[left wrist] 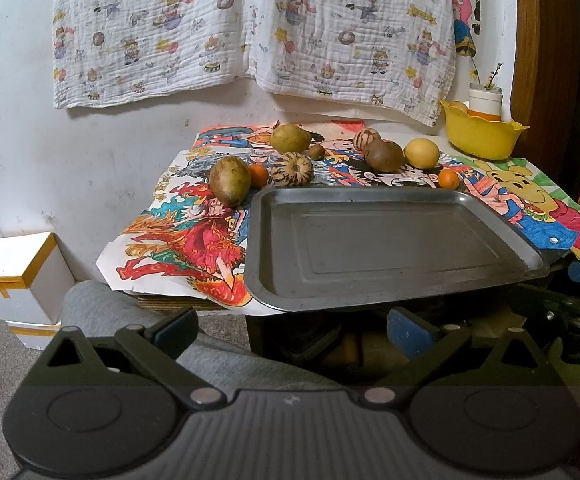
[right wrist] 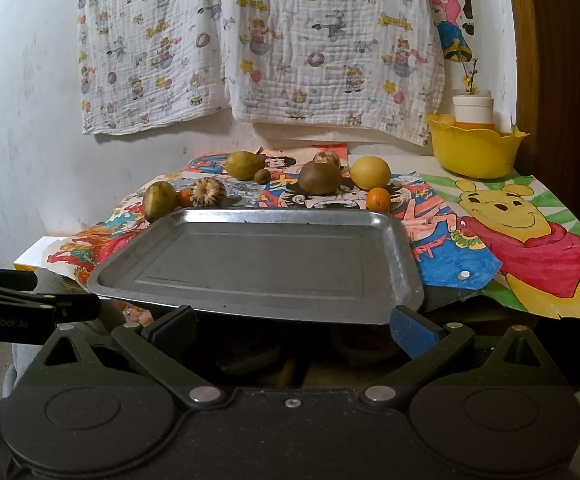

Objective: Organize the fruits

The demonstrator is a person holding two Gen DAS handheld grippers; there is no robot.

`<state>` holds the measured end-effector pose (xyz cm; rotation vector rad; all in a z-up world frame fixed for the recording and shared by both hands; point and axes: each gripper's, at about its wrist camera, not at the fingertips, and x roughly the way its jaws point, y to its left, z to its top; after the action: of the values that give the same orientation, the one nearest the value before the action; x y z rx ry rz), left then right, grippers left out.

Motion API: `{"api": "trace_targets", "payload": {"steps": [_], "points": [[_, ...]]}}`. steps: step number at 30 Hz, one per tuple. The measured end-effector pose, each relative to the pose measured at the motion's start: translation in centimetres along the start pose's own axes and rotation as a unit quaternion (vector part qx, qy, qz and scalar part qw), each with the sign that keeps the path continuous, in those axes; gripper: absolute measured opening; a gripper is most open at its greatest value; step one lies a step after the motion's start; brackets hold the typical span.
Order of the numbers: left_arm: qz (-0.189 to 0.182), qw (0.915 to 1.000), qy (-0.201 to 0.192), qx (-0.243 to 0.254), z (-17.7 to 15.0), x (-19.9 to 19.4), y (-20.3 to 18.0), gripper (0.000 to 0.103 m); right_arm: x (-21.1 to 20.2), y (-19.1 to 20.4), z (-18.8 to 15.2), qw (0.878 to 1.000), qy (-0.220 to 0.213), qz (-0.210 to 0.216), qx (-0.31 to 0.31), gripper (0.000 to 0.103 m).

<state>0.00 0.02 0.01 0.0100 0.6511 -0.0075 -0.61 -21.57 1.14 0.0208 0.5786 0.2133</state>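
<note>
Both grippers, left gripper and right gripper, hang wide and empty at the near edge of the bare metal tray, fruits lined up just beyond it, yellow bowl far right.

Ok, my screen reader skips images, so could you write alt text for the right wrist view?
An empty metal tray sits on a table covered in colourful cartoon drawings, just beyond the open right gripper. Behind the tray lie scattered fruits, including a yellow lemon; a yellow bowl stands at back right.
</note>
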Motion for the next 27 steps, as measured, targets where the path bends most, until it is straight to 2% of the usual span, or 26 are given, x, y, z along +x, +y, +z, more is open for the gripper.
{"api": "trace_targets", "payload": {"steps": [27], "points": [[-0.001, 1.0000, 0.001, -0.001, -0.01, -0.01, -0.01, 0.103, 0.11, 0.11, -0.10, 1.000, 0.004, 0.001, 0.002, 0.103]]}}
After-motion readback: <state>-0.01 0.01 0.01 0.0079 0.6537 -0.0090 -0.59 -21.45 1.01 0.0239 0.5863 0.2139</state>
